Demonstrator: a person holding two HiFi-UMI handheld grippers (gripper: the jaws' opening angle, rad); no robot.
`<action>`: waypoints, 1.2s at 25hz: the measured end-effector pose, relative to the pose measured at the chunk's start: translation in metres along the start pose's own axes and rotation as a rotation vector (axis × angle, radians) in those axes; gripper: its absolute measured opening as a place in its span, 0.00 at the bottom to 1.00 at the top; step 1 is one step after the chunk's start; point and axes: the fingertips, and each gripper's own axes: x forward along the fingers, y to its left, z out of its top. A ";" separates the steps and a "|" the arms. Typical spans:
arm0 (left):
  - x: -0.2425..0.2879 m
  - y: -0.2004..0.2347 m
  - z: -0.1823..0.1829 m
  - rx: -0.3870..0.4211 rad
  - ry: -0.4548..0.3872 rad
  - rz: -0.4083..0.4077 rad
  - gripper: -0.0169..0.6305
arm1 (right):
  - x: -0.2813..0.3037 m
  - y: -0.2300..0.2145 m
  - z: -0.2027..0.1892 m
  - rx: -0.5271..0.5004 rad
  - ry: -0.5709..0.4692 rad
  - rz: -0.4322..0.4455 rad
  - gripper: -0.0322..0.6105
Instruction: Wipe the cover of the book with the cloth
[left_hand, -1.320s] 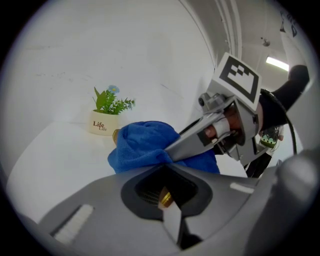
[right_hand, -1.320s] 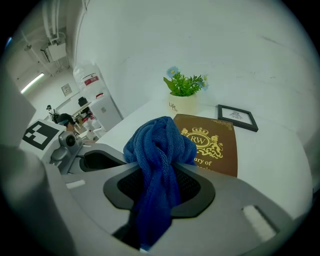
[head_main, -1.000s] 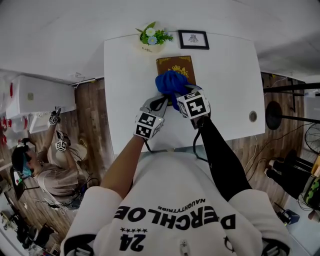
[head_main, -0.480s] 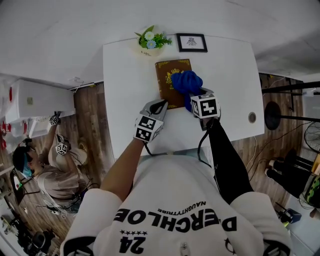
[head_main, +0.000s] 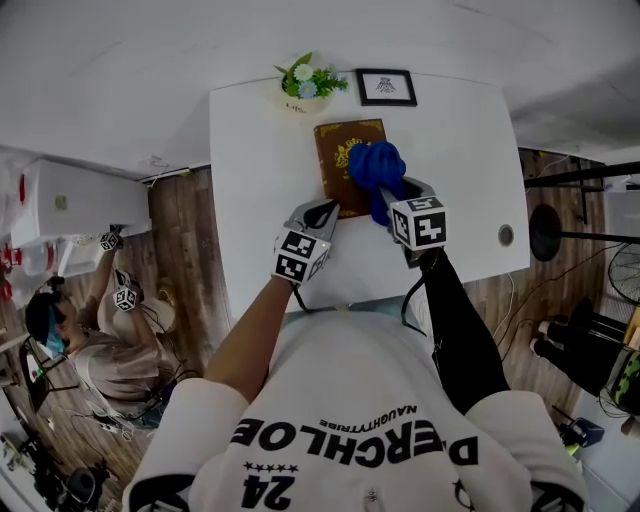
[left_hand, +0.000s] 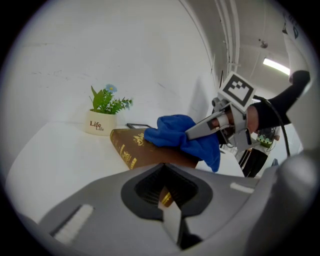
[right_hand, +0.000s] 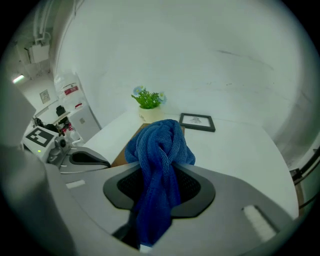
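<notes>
Blue-on-brown wiping, likely midway: clamping the cloth (head_main: 375, 165) in the right claw (head_main: 392, 203), pressing it on the book (head_main: 338, 150) at the table's (head_main: 250, 200) far middle; pinching the book's near edge with the left claw (head_main: 325, 213). Next, probably sweeping over bare cover.

Before you, a white table (head_main: 255, 180) meets a plain white wall (right_hand: 200, 60). A small potted plant (head_main: 306, 80) and a black picture frame (head_main: 386, 87) sit at its far edge. Wood-plank floor (head_main: 185, 240) flanks it, with a white cabinet (head_main: 70, 200) to your left and a strip light (left_hand: 276, 65) overhead.
</notes>
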 end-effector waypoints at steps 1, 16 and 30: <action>-0.001 0.000 0.000 -0.003 0.001 0.000 0.11 | -0.003 0.009 0.003 -0.015 -0.016 0.022 0.25; -0.016 -0.013 -0.018 -0.014 0.070 0.011 0.11 | 0.024 0.099 -0.030 -0.177 0.103 0.183 0.25; -0.016 -0.016 -0.013 0.019 0.149 0.117 0.12 | 0.018 0.063 -0.034 -0.184 0.103 0.136 0.25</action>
